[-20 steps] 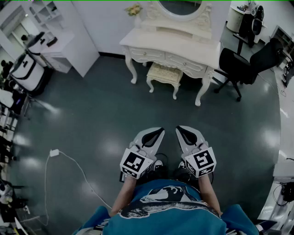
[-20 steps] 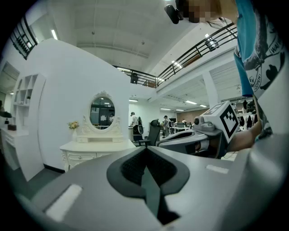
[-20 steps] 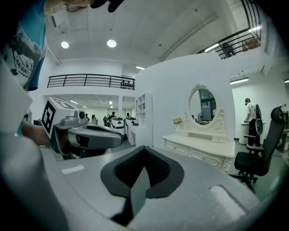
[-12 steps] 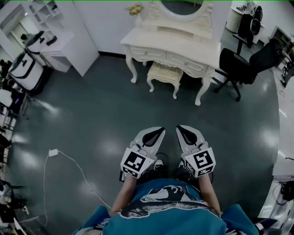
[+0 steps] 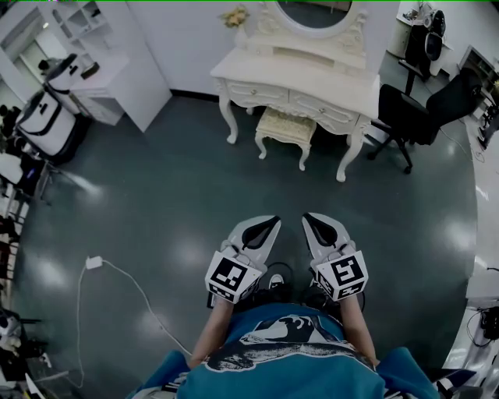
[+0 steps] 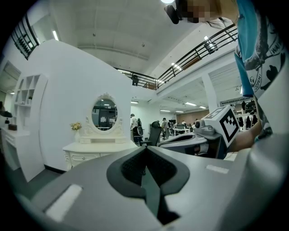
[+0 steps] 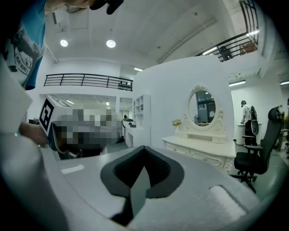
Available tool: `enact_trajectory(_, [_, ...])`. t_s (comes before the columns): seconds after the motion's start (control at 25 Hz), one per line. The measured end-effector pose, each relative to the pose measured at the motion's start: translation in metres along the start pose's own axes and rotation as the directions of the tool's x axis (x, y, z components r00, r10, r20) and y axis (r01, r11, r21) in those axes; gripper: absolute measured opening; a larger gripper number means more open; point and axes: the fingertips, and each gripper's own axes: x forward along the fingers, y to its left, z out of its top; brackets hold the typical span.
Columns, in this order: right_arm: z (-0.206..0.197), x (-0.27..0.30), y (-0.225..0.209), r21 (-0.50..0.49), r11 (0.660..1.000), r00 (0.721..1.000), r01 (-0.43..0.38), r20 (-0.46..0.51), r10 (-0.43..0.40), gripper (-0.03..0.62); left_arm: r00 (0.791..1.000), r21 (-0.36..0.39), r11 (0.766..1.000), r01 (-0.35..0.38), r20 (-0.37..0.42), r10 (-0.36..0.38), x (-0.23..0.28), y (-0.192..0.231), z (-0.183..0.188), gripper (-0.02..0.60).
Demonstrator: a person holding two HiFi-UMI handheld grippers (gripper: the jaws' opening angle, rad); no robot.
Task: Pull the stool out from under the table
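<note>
1. I count two grippers, the left gripper [image 5: 271, 223] and the right gripper [image 5: 308, 219]. Both have their jaws closed on nothing and sit side by side.
2. One stool [image 5: 286, 127] stands between the front legs of one white table [image 5: 296, 74], partly under it and well apart from both grippers.
3. One oval mirror [image 5: 316, 12] tops the table.

**Stool under the table, across the floor from the grippers**

The stool [image 5: 285, 128] stands partly under the table [image 5: 300, 78], between its front legs. A mirror [image 5: 318, 12] rises at the table's back, with flowers [image 5: 234, 15] at its left end. An office chair [image 5: 413, 117] stands just right of the table, and a shelf unit [image 5: 117, 78] stands well to its left. The left gripper [image 5: 267, 224] and right gripper [image 5: 310, 219] sit side by side near the person, well apart from the stool. A cable [image 5: 129, 284] lies on the floor to their left.
</note>
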Motion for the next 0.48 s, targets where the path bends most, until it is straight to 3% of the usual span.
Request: enact_trajectory(0.48, [-0.013,-0.005,-0.012,0.015,0.998,0.997,0.067,-0.049,-0.067,0.003,0.999,-0.001,0.999,0.043,-0.016,-0.043,0.014,0.006,-0.007,0.014])
